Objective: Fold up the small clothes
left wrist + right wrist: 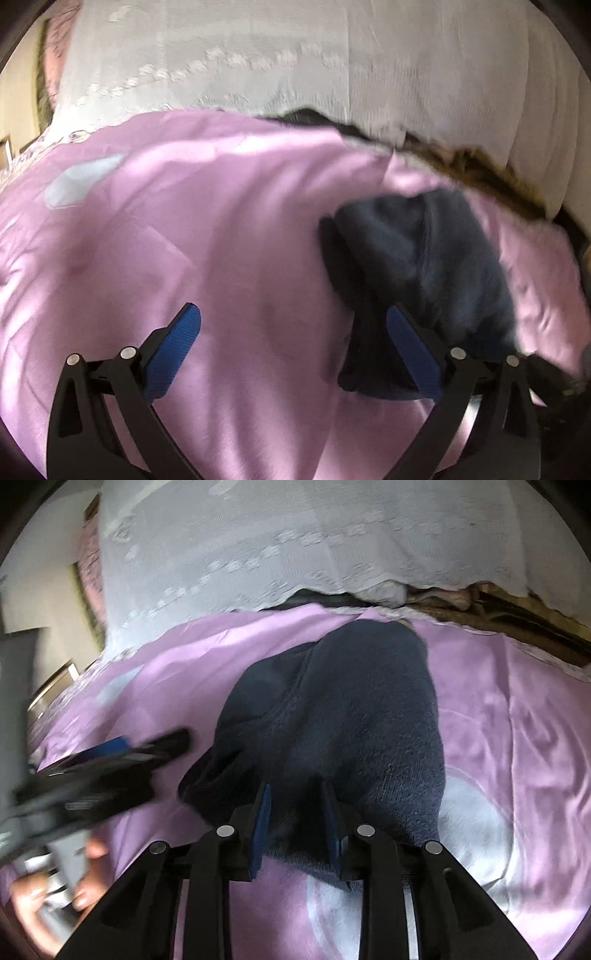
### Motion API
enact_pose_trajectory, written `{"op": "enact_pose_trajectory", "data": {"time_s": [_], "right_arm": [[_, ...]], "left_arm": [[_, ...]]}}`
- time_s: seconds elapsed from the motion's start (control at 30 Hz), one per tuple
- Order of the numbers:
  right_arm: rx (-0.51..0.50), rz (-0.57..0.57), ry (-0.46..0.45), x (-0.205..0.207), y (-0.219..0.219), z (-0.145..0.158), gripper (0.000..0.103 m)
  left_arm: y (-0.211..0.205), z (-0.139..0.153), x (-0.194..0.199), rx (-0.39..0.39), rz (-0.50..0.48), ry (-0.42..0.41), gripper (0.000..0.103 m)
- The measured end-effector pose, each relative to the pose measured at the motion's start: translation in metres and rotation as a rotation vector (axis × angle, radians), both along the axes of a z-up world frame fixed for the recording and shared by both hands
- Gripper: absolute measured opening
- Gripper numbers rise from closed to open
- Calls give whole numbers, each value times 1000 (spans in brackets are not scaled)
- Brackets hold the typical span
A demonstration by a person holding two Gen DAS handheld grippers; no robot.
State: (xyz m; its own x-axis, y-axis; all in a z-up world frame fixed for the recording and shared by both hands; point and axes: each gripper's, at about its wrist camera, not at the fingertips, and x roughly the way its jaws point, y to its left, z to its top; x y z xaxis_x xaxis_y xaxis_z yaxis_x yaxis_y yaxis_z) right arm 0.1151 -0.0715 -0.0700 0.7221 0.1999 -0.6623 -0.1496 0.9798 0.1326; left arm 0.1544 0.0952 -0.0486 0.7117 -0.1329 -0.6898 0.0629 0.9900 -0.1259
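Note:
A small dark navy fleece garment (332, 716) lies bunched on a pink bedspread (498, 720). My right gripper (297, 794) is closed down on the garment's near edge, with cloth between its blue pads. In the left wrist view the same garment (417, 273) lies at the right. My left gripper (293, 314) is wide open over the pink bedspread (184, 229), and its right finger (410, 343) touches the garment's left side. The left gripper also shows blurred at the left of the right wrist view (110, 760).
A white lace cloth (295, 546) covers the pillows at the head of the bed. A brown fringed fabric (480, 173) lies along the bedspread's far right edge. A hand (48, 886) holds the left gripper at lower left.

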Motion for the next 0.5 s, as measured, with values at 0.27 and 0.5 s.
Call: {"op": "enact_pose_trajectory", "data": {"time_s": [0.27, 0.5], "right_arm": [[120, -58, -102, 6, -54, 52, 24], [154, -120, -80, 69, -79, 45, 24]], "left_arm": [[2, -8, 15, -4, 29, 66, 99], [-37, 12, 27, 114, -7, -53, 99]]}}
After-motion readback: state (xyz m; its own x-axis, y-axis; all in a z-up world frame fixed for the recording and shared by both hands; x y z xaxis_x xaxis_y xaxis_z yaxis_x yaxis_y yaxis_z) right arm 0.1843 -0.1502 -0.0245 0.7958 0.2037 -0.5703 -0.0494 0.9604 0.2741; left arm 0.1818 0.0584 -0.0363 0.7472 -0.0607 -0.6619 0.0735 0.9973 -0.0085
